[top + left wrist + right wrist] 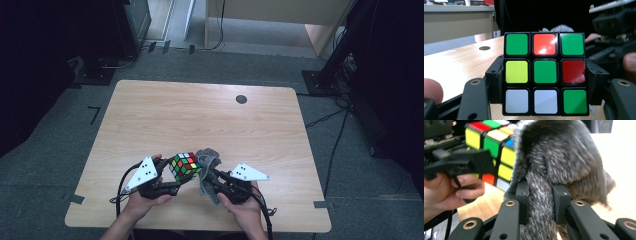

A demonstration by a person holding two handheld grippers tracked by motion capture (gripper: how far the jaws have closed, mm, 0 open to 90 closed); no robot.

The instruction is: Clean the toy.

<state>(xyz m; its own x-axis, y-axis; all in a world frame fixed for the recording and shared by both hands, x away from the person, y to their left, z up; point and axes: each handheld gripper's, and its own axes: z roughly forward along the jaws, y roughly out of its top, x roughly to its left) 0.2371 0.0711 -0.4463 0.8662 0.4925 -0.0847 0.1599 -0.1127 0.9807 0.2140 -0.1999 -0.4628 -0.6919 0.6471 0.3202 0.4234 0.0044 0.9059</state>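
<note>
Pinching the grey cloth [564, 165], the right fingers [540, 202] hold it against the side of the cube [545, 73], which the left fingers [496, 80] clamp.

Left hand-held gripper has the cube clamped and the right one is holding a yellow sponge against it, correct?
Not quite. The right hand-held gripper holds a grey fuzzy cloth, not a yellow sponge; the right gripper view shows it pinched between the jaws and draped against the cube. The left hand-held gripper does clamp the cube.
</note>
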